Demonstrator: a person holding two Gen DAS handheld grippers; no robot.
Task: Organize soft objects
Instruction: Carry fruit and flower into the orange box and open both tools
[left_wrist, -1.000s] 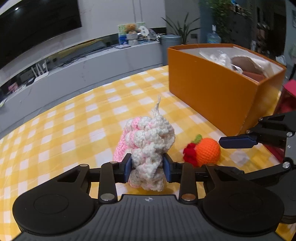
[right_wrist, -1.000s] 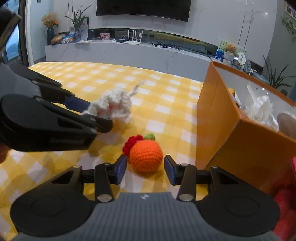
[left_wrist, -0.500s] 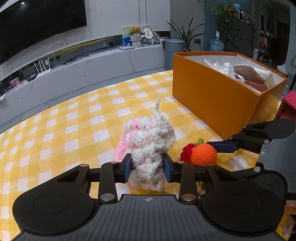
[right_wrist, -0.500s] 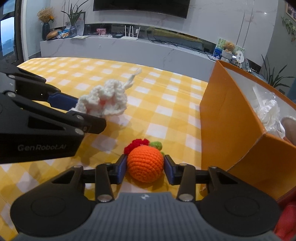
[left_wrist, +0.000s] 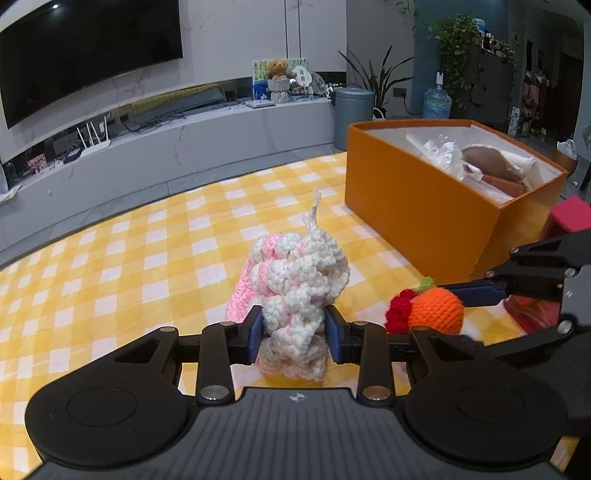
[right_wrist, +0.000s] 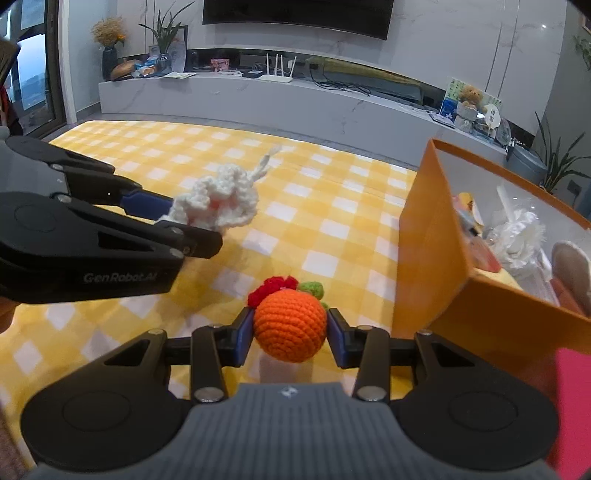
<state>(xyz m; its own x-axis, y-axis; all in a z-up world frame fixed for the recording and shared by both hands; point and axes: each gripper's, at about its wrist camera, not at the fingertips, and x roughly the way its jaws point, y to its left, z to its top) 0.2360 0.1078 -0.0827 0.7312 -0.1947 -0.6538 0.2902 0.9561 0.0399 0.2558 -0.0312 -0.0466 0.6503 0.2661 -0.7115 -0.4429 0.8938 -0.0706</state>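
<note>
Left gripper (left_wrist: 294, 329) pinching pink-white crochet piece (left_wrist: 299, 291); right gripper (right_wrist: 290, 335) pinching crochet orange (right_wrist: 290, 325), both over checkered table (left_wrist: 110, 266). Orange box (left_wrist: 436, 206) far right, likely drop target.

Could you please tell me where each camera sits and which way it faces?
Left wrist: on the left gripper, facing the pink-white crochet piece it grips; the right gripper shows at right.
Right wrist: on the right gripper, facing the crochet orange it grips; the left gripper shows at left.
Shared: both toys, the orange box, the checked tablecloth.
</note>
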